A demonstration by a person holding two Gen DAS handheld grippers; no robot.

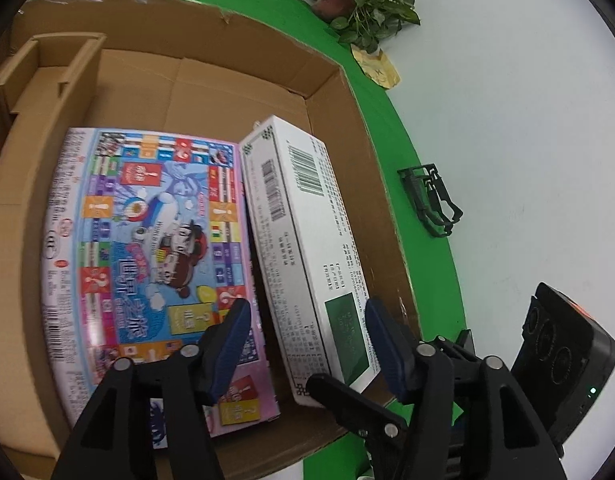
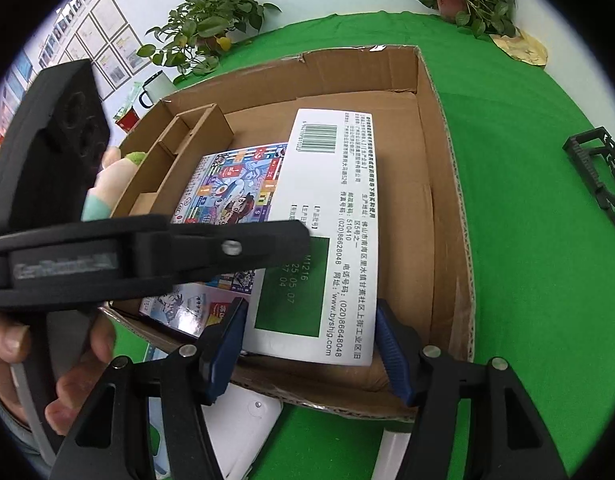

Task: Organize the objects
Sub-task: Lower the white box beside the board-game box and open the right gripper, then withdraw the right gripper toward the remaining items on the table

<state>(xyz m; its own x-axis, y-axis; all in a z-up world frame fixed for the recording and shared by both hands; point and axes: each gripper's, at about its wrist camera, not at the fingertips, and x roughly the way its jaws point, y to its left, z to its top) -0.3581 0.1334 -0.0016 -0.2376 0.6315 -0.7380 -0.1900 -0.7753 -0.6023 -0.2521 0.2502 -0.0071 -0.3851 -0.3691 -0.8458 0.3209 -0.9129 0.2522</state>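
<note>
- White carton (image 1: 303,248) with barcodes and a green panel is seen inside the cardboard box (image 1: 235,36), near its right wall, leaning with one long edge on the colourful board-game box (image 1: 147,264) that lies flat beside it.
- It is judged to be light and stiff, made of thin printed card, with a smooth face that may slip between pads; a hard squeeze could dent it.
- The near short end is the best place to be taken, across the narrow width, where both long edges are free.
- Left gripper (image 1: 307,344) is held apart around this near end; the blue pads do not look pressed on the carton.
- Right gripper (image 2: 311,344) is also apart, its fingers standing on both sides of the same end, and no firm contact can be confirmed.
- A hand (image 2: 47,364) is seen on the left tool.
</note>
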